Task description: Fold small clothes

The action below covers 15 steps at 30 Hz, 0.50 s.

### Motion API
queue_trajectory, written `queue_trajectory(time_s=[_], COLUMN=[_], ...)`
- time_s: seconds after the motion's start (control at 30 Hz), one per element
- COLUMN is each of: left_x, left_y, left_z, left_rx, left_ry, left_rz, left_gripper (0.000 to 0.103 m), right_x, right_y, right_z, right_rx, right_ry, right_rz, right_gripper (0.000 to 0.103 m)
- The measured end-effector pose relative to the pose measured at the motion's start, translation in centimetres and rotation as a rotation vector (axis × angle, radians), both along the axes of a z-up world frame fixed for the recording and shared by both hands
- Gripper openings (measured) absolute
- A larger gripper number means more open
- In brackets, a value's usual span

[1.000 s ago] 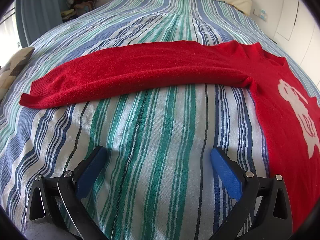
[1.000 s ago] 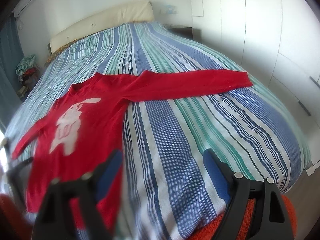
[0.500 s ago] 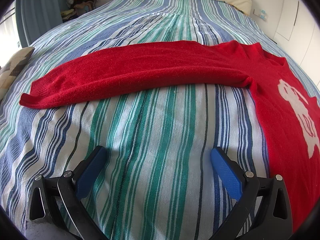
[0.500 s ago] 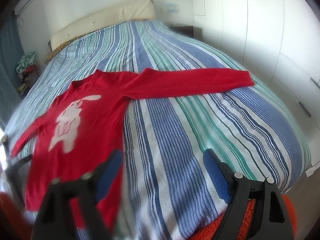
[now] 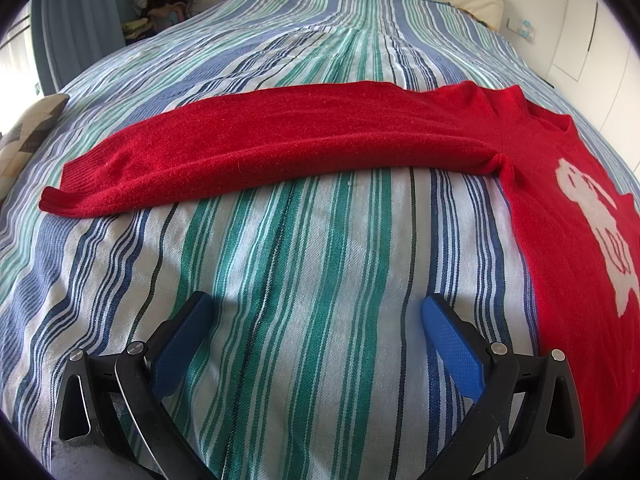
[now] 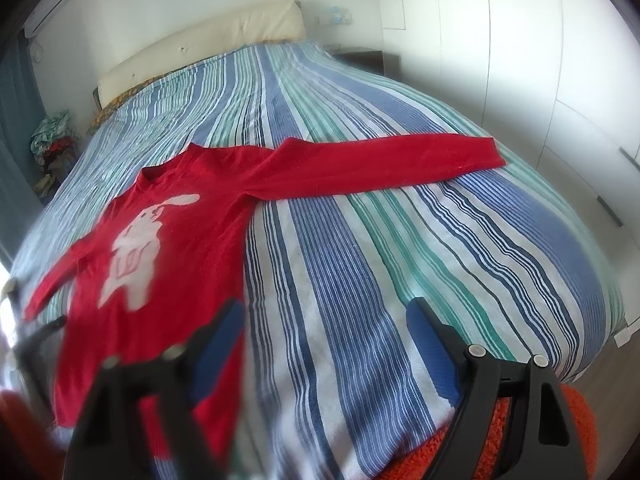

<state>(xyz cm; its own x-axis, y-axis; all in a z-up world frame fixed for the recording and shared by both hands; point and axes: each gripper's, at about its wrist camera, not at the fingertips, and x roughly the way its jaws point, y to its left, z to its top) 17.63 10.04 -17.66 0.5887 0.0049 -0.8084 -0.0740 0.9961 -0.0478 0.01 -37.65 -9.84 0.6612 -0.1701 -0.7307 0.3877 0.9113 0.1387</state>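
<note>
Red fuzzy knit sweater with white rabbit figure, spread flat, front up, on striped woven bedspread; neck toward cream padded headboard, sleeves stretched straight out sideways across the stripes. Left gripper and right gripper: blue textured pads apart, empty, above bare bedspread.

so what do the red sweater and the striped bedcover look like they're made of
Red sweater: a soft knit, probably wool or acrylic, matte and fuzzy, with a ribbed cuff and a pale woven-in figure on the chest.
Striped bedcover: flat woven cloth, likely cotton, matte, its weave grain visible up close.
</note>
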Motion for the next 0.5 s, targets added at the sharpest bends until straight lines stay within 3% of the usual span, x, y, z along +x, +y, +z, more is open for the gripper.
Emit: queue_trajectory(time_s=[0.5], left_x=[0.0], left_y=[-0.02], left_z=[-0.01], left_rx=[0.0], left_ry=[0.0], left_rz=[0.0], left_gripper=[0.103], right_x=[-0.28], right_y=[-0.3], right_z=[-0.05], right_rx=[0.012], right_ry=[-0.002], right_rz=[-0.007], right_gripper=[0.083])
